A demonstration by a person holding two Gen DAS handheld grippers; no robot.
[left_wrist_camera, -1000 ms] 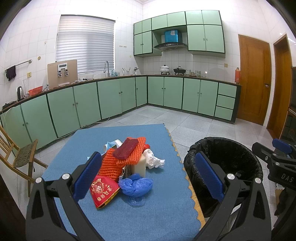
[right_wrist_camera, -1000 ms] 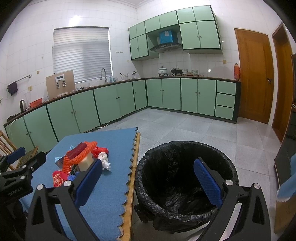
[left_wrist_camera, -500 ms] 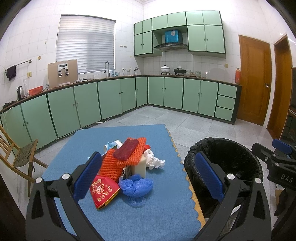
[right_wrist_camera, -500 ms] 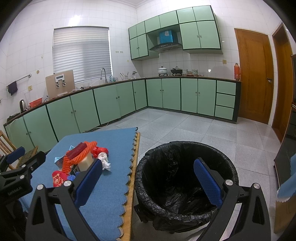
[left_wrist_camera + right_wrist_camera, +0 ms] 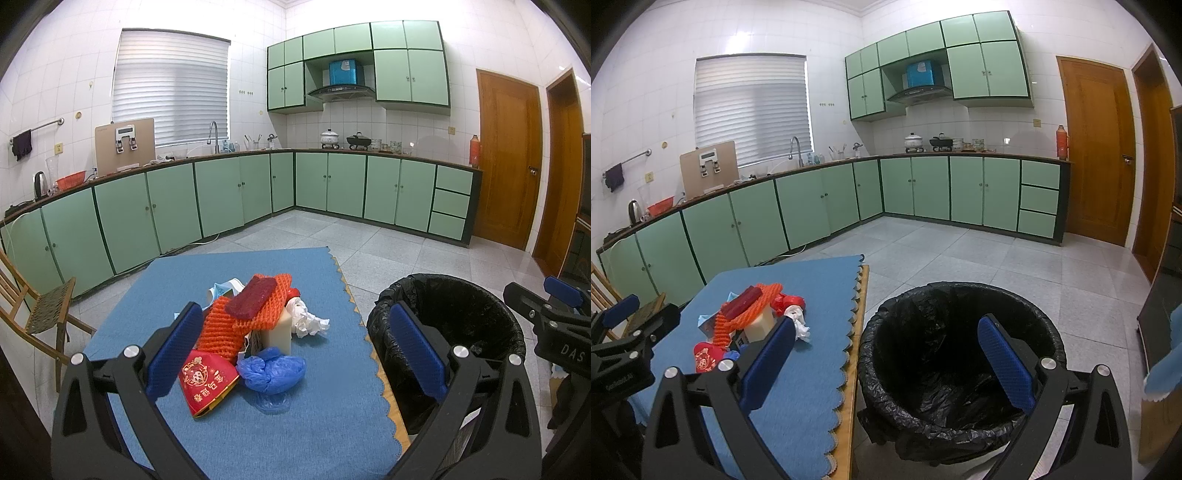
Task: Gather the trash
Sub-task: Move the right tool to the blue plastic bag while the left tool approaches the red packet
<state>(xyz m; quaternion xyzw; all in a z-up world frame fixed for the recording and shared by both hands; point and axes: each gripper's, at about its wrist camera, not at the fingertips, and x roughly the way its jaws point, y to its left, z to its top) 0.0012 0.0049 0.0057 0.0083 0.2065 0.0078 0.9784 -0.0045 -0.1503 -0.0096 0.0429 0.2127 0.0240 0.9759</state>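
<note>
A pile of trash sits on the blue table cloth (image 5: 207, 273): orange foam netting (image 5: 221, 328), a dark red bar (image 5: 253, 297), a red packet (image 5: 205, 380), a blue plastic bag (image 5: 271, 371), crumpled white paper (image 5: 308, 321) and a cream block (image 5: 279, 332). A bin with a black liner (image 5: 960, 354) stands on the floor right of the table. My left gripper (image 5: 295, 350) is open, just short of the pile. My right gripper (image 5: 886, 354) is open above the bin's near rim. The pile also shows in the right wrist view (image 5: 750, 317).
Green cabinets (image 5: 332, 184) run along the far walls under a counter. A wooden chair (image 5: 40, 306) stands left of the table. Wooden doors (image 5: 506, 162) are at the right. Tiled floor (image 5: 979, 254) lies beyond the bin.
</note>
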